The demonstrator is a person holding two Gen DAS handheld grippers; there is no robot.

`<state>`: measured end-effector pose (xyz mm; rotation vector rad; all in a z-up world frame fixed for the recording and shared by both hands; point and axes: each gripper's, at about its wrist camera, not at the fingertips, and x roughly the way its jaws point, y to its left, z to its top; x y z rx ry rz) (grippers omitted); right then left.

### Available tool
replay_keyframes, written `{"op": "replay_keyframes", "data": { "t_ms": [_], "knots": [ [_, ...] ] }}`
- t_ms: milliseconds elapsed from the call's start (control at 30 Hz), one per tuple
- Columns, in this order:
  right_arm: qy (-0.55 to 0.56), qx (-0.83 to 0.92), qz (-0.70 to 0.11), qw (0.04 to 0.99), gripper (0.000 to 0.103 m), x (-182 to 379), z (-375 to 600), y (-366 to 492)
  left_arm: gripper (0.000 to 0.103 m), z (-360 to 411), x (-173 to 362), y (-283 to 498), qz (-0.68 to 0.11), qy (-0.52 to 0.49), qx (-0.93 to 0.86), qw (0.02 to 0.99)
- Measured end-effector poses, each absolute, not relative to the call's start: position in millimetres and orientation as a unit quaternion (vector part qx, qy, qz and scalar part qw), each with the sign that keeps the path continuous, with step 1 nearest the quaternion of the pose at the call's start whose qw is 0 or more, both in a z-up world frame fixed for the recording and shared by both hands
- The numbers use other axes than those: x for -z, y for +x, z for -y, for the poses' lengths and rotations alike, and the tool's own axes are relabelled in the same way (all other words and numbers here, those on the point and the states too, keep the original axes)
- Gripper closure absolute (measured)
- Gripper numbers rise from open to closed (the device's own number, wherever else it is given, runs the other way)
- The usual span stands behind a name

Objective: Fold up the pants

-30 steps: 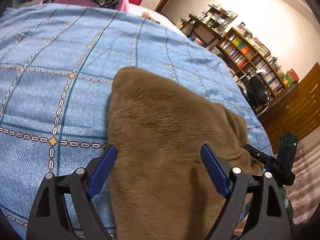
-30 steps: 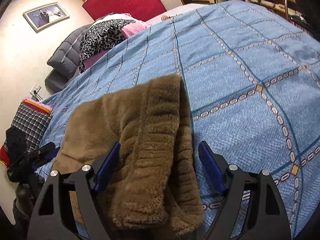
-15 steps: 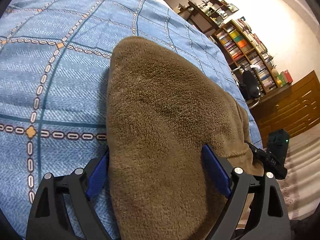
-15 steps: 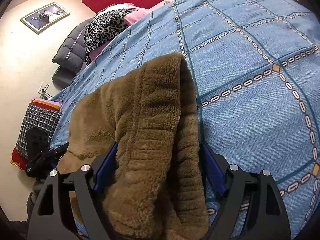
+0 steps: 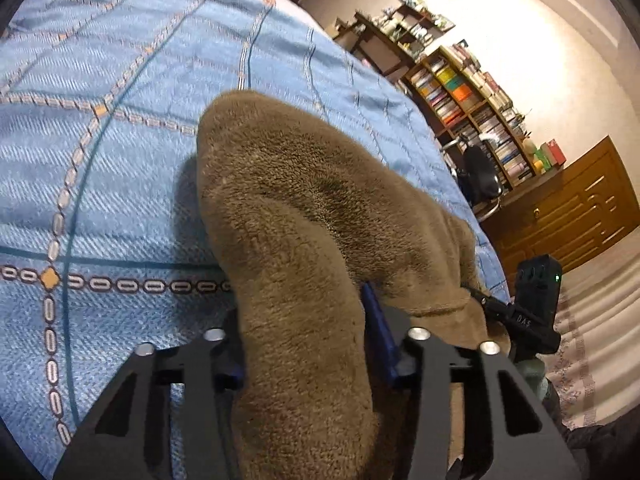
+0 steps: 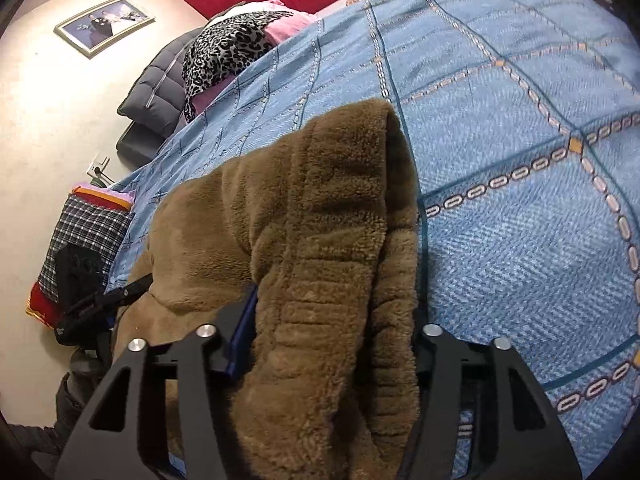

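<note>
Brown fleece pants (image 5: 300,184) lie on the blue patterned bedspread (image 5: 120,180), near its front edge. In the left wrist view, my left gripper (image 5: 304,320) is closing its jaws, and the plain end of the pants bunches into a raised ridge between the blue pads. My right gripper (image 6: 334,320) is closing too, its pads squeezing the ribbed, thick end of the pants (image 6: 320,184) on the bedspread (image 6: 520,200). Each gripper also shows small at the far end of the garment in the other's view.
To the right of the bed stand a bookshelf (image 5: 472,96), a dark chair (image 5: 480,176) and a wooden cabinet (image 5: 568,216). At the head end lie a leopard-print cloth (image 6: 228,52) and a dark quilt (image 6: 156,88). A plaid bag (image 6: 88,232) sits left of the bed.
Both grippers slid in over the ends of the pants, then narrowed their jaws. The fabric that lay flat is now pinched up into a ridge in each.
</note>
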<state>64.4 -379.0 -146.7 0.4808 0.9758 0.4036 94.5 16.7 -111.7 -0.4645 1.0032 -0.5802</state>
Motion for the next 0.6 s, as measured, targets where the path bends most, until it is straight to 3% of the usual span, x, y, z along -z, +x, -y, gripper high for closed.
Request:
{"op": "replay_keyframes", "data": {
  "t_ms": [233, 600],
  "knots": [
    [0.205, -0.186, -0.434, 0.857, 0.056, 120, 373, 62, 0.07, -12, 86, 90, -0.438, -0.199, 0.272, 0.834],
    [0.188, -0.196, -0.397, 0.877, 0.056, 90, 357, 123, 0.071, -21, 55, 143, -0.396, -0.201, 0.257, 0.858]
  ]
}}
